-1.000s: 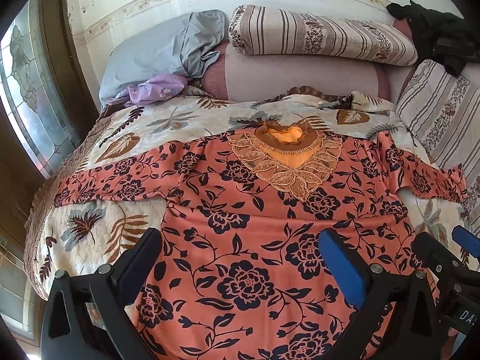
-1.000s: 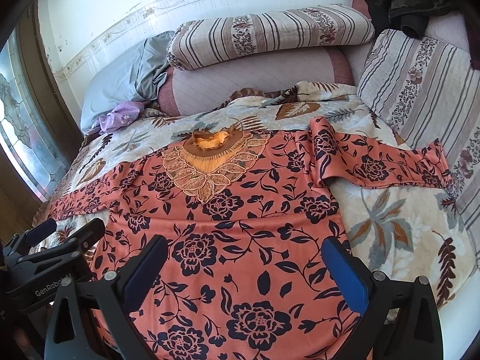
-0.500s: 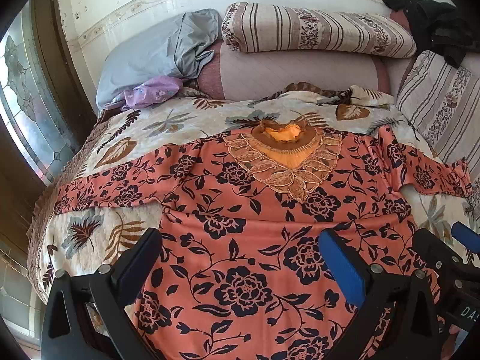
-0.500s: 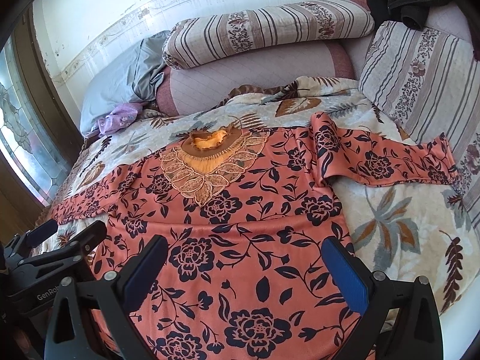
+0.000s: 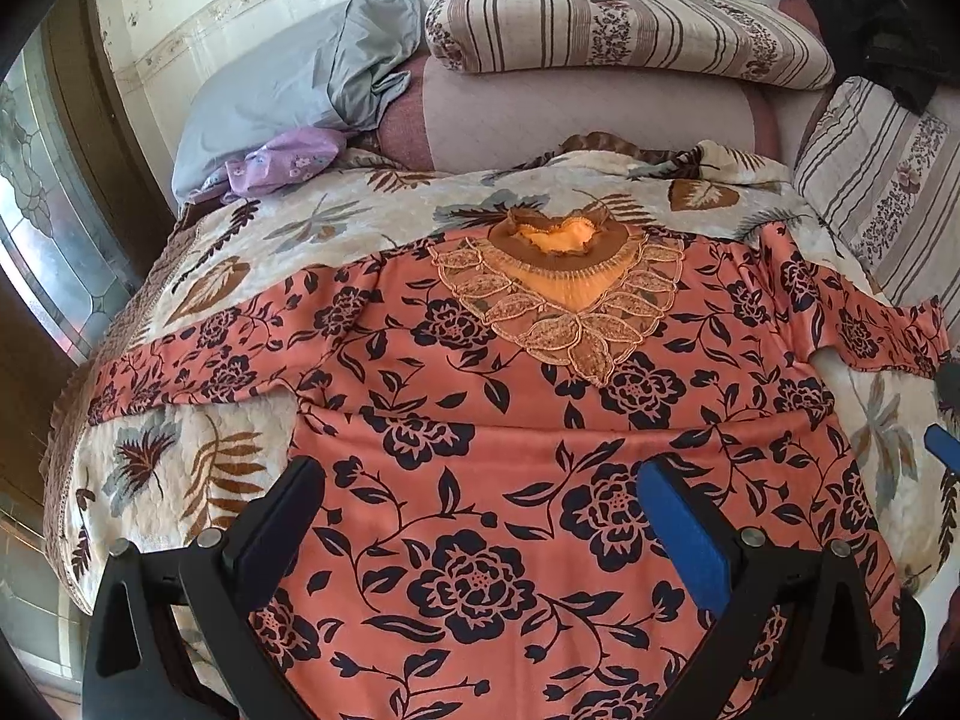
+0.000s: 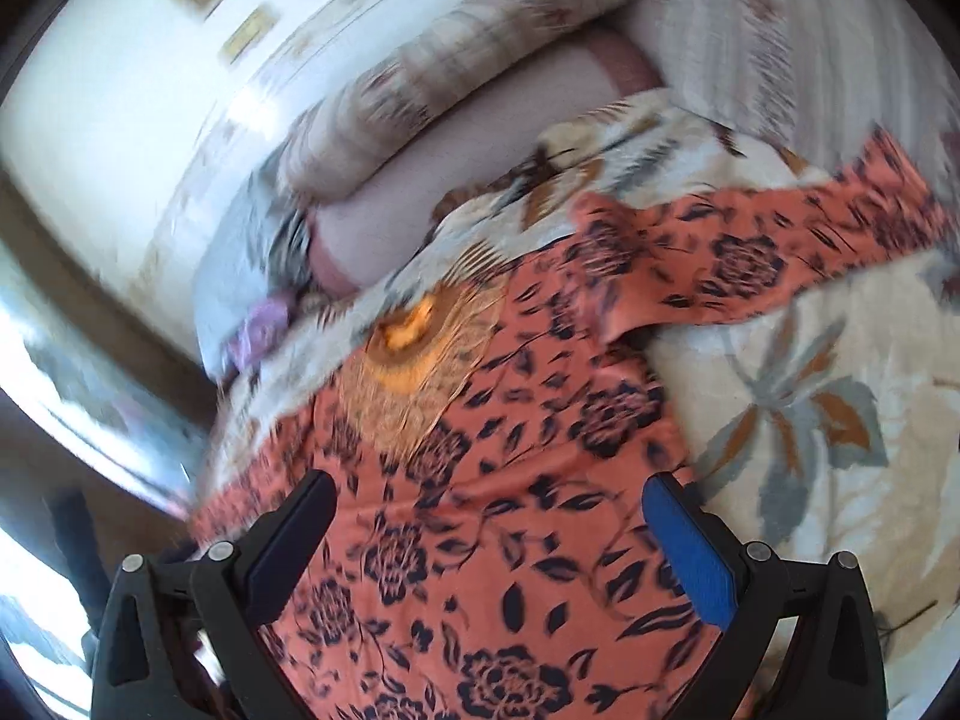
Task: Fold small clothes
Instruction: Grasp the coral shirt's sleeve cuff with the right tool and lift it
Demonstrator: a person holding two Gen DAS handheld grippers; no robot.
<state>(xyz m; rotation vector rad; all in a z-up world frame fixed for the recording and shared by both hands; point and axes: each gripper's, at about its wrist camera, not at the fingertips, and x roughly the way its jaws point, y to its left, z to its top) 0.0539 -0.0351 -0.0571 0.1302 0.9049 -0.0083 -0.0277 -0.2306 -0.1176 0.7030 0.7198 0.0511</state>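
Over on the far left, a grey pillow (image 5: 300,78) and a bit of purple cloth (image 5: 282,159) sit against the wall, out of play. Then the shirt (image 5: 480,420), coral with dark flowers, lies face up and flat on the leaf-print bedspread (image 5: 180,468), collar (image 5: 561,240) at the far end and hem toward us, so its long axis runs near to far. Its left sleeve (image 5: 198,354) stretches straight out to the left; its right sleeve (image 6: 750,264) stretches out to the right. The left gripper (image 5: 480,528) hangs over the lower body of the shirt, jaws spread wide, nothing between them. The right gripper (image 6: 489,540) is just as wide open and empty, tilted in a blurred view, with the right sleeve lying ahead and to the right of its fingers. That sleeve is nearer the right hand, the other nearer the left, so a sleeve fold looks like the opening play, each sleeve brought in across the body.
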